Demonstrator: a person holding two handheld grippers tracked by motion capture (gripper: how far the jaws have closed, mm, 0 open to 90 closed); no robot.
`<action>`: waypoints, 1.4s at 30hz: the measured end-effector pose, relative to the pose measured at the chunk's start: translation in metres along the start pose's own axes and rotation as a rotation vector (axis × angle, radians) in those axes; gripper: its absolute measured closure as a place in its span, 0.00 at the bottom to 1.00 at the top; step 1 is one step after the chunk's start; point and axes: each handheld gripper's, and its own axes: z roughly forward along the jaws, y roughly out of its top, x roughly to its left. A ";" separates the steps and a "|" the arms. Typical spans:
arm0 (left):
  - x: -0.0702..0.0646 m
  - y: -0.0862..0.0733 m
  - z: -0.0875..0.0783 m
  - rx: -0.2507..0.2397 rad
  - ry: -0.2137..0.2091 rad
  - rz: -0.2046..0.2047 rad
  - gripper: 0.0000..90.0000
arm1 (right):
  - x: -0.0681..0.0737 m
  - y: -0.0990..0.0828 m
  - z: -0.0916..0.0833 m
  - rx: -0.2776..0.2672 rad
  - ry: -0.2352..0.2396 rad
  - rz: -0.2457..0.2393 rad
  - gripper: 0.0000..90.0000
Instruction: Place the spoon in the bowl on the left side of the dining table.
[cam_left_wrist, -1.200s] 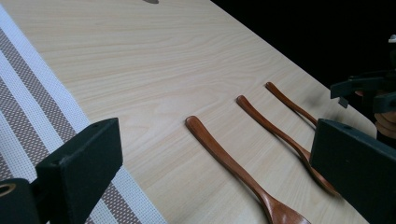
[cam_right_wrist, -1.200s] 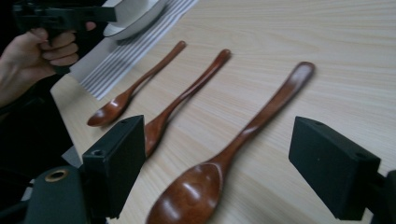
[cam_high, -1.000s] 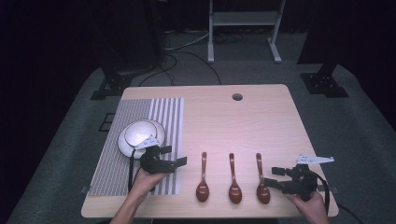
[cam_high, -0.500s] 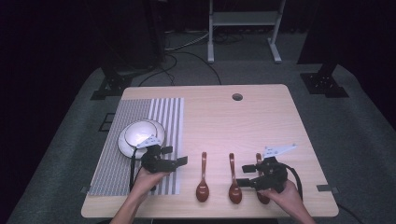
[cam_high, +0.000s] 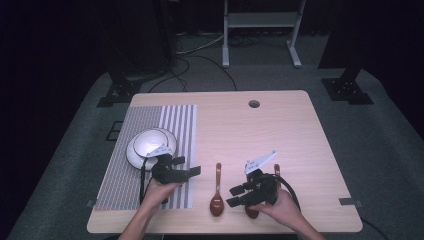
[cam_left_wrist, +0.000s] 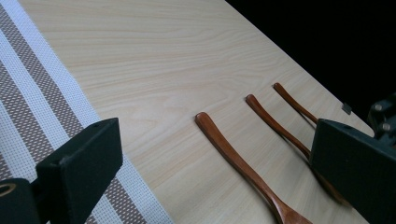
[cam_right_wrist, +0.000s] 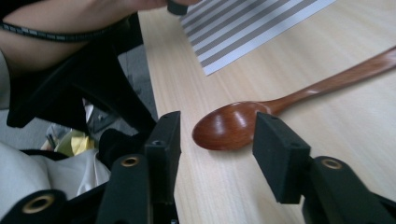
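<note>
Fingers (cam_right_wrist: 280, 154) parted, right gripper (cam_right_wrist: 212, 154) facing spoon bowl (cam_right_wrist: 231, 125).

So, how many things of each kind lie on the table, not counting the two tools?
Wooden spoons: 3
White bowl: 1
Striped placemat: 1
Total: 5

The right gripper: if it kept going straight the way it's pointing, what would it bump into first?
Probably the bowl of the leftmost wooden spoon, lying just beyond the open right gripper; depth is hard to judge.
</note>
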 end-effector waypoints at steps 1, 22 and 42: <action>0.000 0.000 0.000 0.002 -0.002 0.000 0.02 | 0.001 0.002 0.004 0.016 0.004 -0.011 0.59; -0.006 -0.001 0.006 0.004 -0.027 -0.023 0.04 | 0.005 -0.003 0.064 0.179 -0.059 -0.090 0.88; -0.012 0.000 0.029 0.057 -0.021 -0.049 0.07 | 0.018 -0.009 0.065 0.157 -0.145 -0.236 0.90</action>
